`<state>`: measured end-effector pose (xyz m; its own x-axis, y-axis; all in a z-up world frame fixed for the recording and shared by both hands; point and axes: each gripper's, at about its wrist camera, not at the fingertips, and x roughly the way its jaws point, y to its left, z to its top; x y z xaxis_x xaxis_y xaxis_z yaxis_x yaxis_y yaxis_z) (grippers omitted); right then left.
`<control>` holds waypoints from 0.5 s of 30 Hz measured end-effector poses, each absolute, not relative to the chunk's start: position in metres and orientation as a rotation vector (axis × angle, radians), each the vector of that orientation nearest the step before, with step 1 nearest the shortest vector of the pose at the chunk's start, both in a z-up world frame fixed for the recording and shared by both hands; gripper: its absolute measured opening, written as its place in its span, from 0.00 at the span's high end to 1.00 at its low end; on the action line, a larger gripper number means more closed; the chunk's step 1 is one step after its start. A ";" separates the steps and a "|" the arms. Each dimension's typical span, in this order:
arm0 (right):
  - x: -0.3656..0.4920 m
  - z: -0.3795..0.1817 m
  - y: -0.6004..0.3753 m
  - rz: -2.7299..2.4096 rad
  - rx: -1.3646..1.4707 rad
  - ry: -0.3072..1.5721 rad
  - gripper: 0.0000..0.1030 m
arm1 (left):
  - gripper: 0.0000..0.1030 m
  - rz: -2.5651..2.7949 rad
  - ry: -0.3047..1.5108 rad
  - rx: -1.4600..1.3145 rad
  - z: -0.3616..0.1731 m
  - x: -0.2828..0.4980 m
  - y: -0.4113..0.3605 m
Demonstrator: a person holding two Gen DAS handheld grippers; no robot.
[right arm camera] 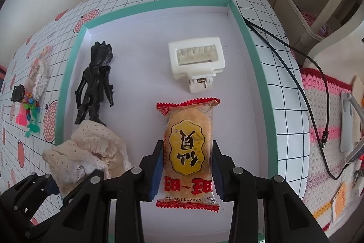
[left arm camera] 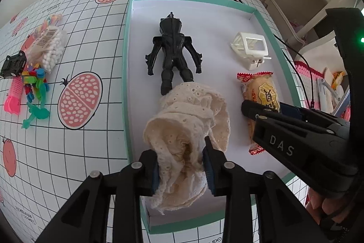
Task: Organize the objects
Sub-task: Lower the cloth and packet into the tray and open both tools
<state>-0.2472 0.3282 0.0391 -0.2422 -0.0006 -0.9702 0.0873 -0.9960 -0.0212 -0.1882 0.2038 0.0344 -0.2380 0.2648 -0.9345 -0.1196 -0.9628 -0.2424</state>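
A shallow white tray with a teal rim (left arm camera: 126,74) holds a black monster figure (left arm camera: 173,56), a white hair clip (left arm camera: 250,49) and a red-edged snack packet (left arm camera: 261,92). My left gripper (left arm camera: 179,152) is shut on a cream lace cloth (left arm camera: 188,111), which hangs bunched over the tray's near end and touches the figure's feet. In the right wrist view my right gripper (right arm camera: 187,145) is shut on the snack packet (right arm camera: 190,142), its pads against both long edges. The clip (right arm camera: 196,60) lies beyond it, the figure (right arm camera: 95,81) and the cloth (right arm camera: 91,147) to the left.
On the grid-patterned tablecloth left of the tray lie a bag of white beads (left arm camera: 50,49), a small black toy car (left arm camera: 13,65), bright plastic pieces (left arm camera: 34,83) and a pink item (left arm camera: 13,99). Black cables (right arm camera: 318,88) run past the tray's right side, over a crocheted blanket (right arm camera: 327,136).
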 end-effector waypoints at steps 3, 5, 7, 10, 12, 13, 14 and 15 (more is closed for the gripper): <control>-0.247 0.040 0.328 -2.424 1.903 0.113 0.60 | 0.59 2.291 -0.175 -1.756 0.038 -0.187 0.203; -0.246 0.041 0.328 -2.422 1.904 0.112 0.59 | 0.53 2.295 -0.168 -1.744 0.042 -0.187 0.203; -0.246 0.043 0.328 -2.424 1.901 0.111 0.59 | 0.53 2.303 -0.165 -1.731 0.046 -0.186 0.201; -0.245 0.050 0.329 -2.434 1.885 0.105 0.58 | 0.52 2.315 -0.137 -1.711 0.053 -0.185 0.201; -0.243 0.057 0.331 -2.444 1.864 0.105 0.58 | 0.52 2.321 -0.126 -1.702 0.056 -0.181 0.201; -0.241 0.062 0.332 -2.452 1.852 0.101 0.58 | 0.52 2.324 -0.128 -1.698 0.059 -0.185 0.198; -0.236 0.067 0.340 -2.457 1.840 0.096 0.58 | 0.52 2.328 -0.133 -1.690 0.062 -0.191 0.196; -0.234 0.071 0.340 -2.464 1.825 0.091 0.58 | 0.52 2.330 -0.139 -1.683 0.066 -0.202 0.194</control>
